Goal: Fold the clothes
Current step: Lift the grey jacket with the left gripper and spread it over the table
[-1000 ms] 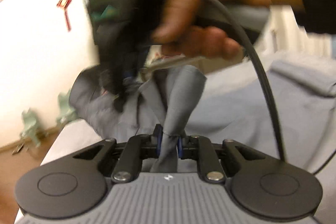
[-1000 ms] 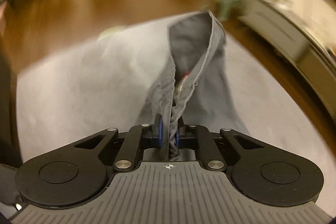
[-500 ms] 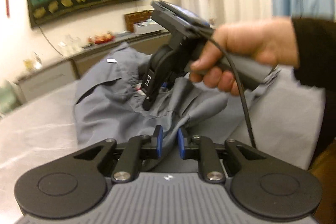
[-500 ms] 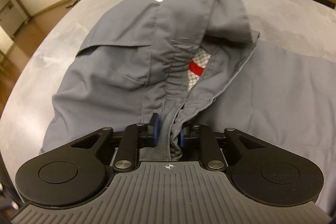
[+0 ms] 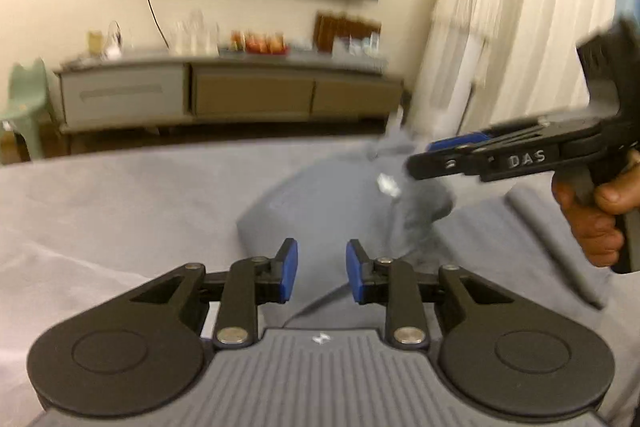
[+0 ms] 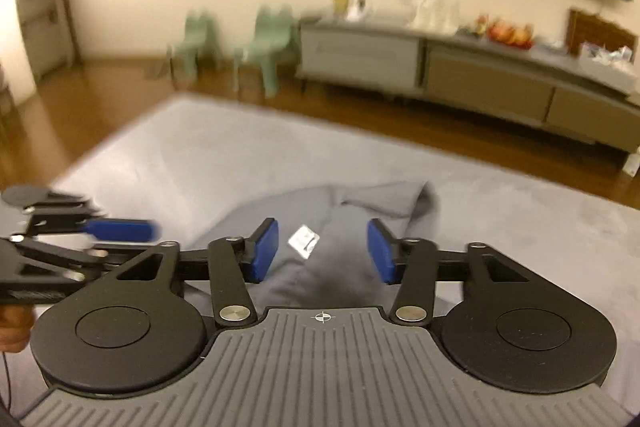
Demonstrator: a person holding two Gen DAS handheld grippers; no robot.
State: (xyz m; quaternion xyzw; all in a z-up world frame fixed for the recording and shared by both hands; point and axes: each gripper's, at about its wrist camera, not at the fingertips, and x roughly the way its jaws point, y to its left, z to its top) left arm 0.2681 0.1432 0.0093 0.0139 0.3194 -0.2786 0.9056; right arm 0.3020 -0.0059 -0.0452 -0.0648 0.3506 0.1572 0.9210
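Both grippers have let go of the grey trousers since half a second ago, when each pinched a fold of cloth. Now the left gripper (image 5: 322, 269) hangs with its blue-padded fingers (image 5: 289, 269) released and spread apart, nothing between them. Grey trousers (image 5: 332, 203) lie loose on the grey-covered bench (image 5: 100, 195), at about 12 o'clock from the left gripper, a small white label (image 6: 304, 241) showing on the cloth. At 3 o'clock in the left wrist view a hand (image 5: 596, 211) holds the right gripper (image 6: 322, 251), whose fingers (image 6: 265, 249) likewise stand released and wide, above the trousers with the label between them. Beyond the bench stands a long sideboard (image 5: 224, 95), with green chairs (image 6: 268, 47) at 11 o'clock in the right wrist view.
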